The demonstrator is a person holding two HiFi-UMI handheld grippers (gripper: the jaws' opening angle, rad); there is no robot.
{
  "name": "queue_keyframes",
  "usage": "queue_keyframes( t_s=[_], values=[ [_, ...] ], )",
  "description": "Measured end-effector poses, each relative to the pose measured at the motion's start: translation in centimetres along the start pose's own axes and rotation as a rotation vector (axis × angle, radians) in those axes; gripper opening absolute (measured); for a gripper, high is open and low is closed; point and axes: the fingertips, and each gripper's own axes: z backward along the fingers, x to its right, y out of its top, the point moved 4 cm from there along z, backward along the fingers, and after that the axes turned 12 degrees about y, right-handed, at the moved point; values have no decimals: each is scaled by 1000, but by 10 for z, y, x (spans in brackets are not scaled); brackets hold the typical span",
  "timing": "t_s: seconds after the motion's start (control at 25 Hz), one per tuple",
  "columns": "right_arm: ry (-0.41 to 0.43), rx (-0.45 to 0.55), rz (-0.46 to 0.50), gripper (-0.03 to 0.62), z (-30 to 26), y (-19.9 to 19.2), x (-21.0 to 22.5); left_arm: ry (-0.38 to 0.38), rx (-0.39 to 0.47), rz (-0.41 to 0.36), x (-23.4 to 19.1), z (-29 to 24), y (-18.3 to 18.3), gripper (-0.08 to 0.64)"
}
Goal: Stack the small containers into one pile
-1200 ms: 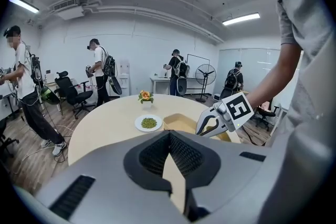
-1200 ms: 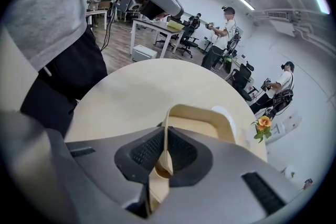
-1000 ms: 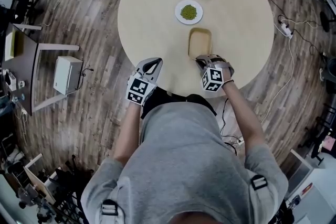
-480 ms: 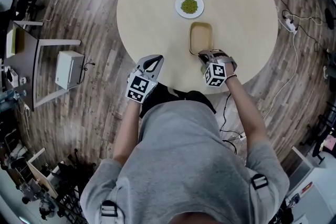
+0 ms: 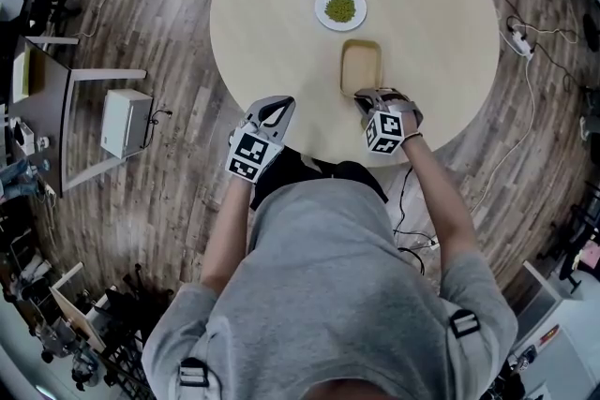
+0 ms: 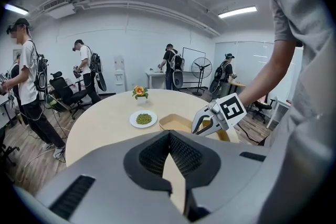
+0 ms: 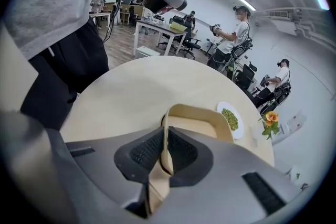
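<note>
The round table (image 5: pixel 281 23) holds the tan container (image 5: pixel 361 63) near its front edge, near rim pinched in the right gripper (image 5: pixel 371 96), whose jaws have just eased wider (left gripper (image 5: pixel 274 110) closed, empty, off the edge); best let go gently, without dragging it

The person wears a grey short-sleeved T-shirt (image 5: pixel 328 295) and dark trousers (image 5: pixel 314 173). A black strap buckle (image 5: pixel 194 373) lies on the shirt near the left shoulder, and a second buckle (image 5: pixel 462 324) near the right.
</note>
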Motion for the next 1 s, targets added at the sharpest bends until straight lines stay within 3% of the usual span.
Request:
queue_keyframes(
  t_s=[1.0],
  values=[
    [-23, 32, -139, 89, 4, -6, -12, 5, 11, 3, 3, 10, -4, 17]
  ],
)
